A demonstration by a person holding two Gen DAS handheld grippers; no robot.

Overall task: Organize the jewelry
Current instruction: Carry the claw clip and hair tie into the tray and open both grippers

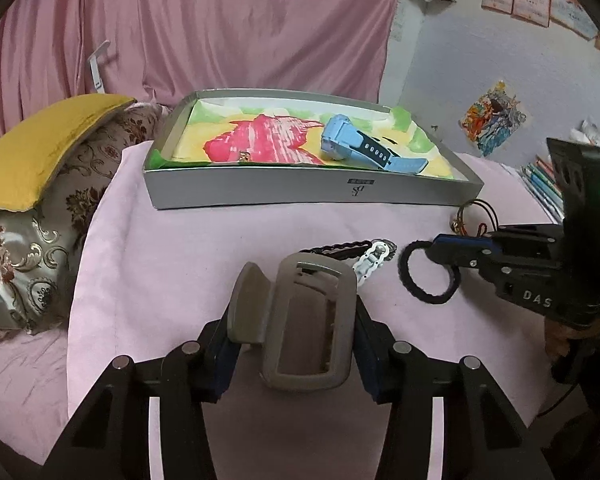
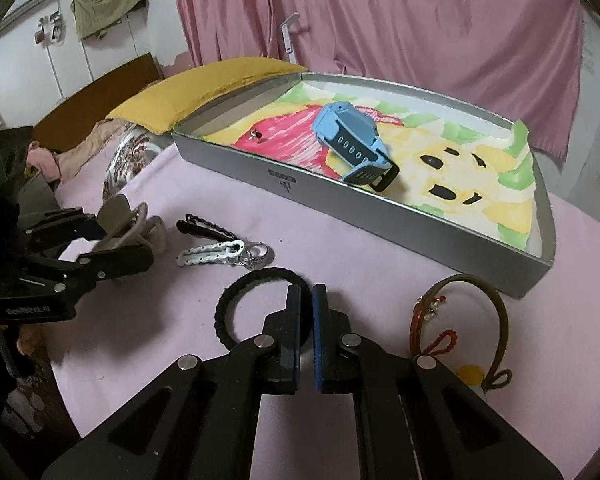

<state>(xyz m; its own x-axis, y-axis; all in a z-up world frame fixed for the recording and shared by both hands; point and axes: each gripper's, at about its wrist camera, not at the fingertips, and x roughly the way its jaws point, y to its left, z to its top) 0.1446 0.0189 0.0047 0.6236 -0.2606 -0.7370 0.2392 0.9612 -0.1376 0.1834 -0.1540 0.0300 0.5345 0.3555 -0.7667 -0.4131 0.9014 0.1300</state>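
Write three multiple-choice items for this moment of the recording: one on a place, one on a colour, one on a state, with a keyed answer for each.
1. Where is the blue watch?
A. Inside the grey tray
B. On the pink cloth beside the black hair tie
C. Held in the right tongs

2. What colour is the hair claw clip in the left tongs?
A. Bright red
B. Grey-brown
C. White

3. What are the right tongs doing?
A. Standing wide open above the tray
B. Gripping the brown cord bracelet
C. Closed on the black hair tie

Answers:
1 A, the watch lies on the painted paper in the tray.
2 B, the clip between the pads is a dull grey-brown.
3 C, the pads pinch the tie's rim, seen in both views.
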